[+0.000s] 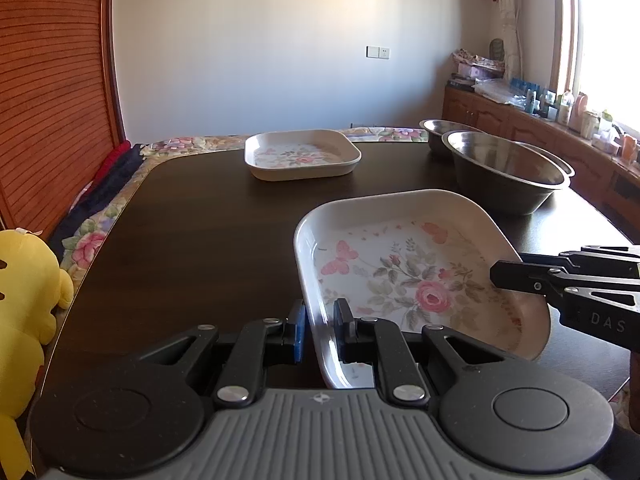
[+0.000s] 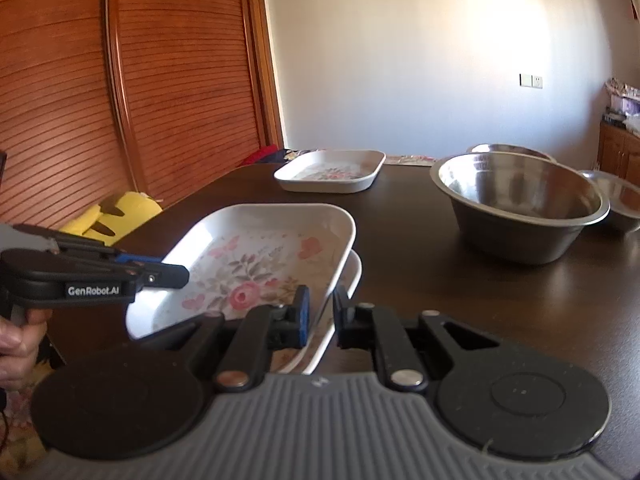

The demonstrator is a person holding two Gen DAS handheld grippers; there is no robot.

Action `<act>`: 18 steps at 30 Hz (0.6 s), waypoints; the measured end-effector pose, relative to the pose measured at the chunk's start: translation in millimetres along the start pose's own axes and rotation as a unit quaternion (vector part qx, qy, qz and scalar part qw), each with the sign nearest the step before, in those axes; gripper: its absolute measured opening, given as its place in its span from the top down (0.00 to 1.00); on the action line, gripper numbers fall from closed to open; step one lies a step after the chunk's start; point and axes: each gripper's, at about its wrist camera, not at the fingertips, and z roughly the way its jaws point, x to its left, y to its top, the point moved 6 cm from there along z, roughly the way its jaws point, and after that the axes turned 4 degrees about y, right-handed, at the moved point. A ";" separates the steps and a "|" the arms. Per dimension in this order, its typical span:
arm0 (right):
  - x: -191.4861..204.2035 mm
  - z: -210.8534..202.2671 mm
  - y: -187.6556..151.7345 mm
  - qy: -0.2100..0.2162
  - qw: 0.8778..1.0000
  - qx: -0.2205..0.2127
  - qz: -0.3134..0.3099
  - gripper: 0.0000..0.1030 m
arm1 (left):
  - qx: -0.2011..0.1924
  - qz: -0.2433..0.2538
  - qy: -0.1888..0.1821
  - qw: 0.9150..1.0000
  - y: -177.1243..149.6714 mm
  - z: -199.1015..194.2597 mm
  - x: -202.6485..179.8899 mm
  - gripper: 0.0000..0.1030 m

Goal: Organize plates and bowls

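A white square plate with a pink rose pattern hangs tilted over the dark table, held by two opposite rims. My left gripper is shut on its near-left rim. My right gripper is shut on the opposite rim, and it enters the left wrist view from the right. Right under the held plate lies a second matching plate, mostly hidden. A third floral plate rests at the table's far side. Steel bowls stand at the right.
A smaller steel bowl sits behind the big one and another to its right. A yellow plush toy lies off the table's left edge, by a slatted wooden door. A cluttered sideboard runs under the window.
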 end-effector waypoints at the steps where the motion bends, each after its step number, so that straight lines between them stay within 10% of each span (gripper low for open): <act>1: -0.4 0.3 -0.1 -0.001 1.000 -0.001 -0.001 0.86 | 0.000 0.001 0.001 1.000 -0.3 0.8 0.0 0.84; 18: -3.9 -5.1 -1.6 0.004 1.000 -0.003 0.006 0.85 | -0.007 -0.011 0.005 1.000 -5.3 2.1 3.0 0.82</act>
